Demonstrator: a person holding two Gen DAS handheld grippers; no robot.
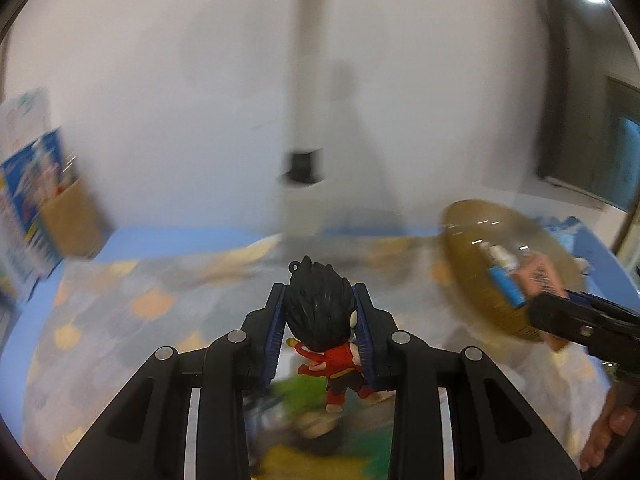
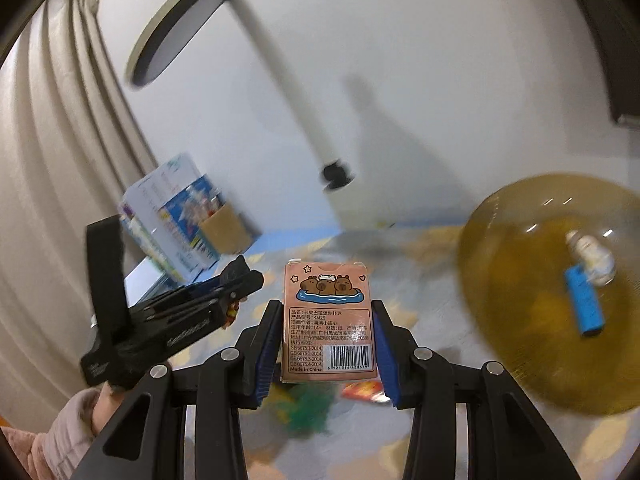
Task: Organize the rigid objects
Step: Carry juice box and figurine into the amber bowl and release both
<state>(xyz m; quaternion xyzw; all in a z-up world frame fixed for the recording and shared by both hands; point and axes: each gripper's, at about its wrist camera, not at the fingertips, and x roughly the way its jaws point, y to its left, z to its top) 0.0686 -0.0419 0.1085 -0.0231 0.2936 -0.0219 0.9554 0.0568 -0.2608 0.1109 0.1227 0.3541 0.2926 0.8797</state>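
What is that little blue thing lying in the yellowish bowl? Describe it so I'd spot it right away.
Look to the big amber see-through bowl on the patterned table. Two things lie in it: a small white figure and, touching it on the near side, the blue box. The box is a flat, bright blue oblong with a dark end, the only blue thing in the bowl.

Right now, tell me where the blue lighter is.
In the right wrist view, the blue lighter lies at right inside the amber glass bowl, just below a small white figurine.
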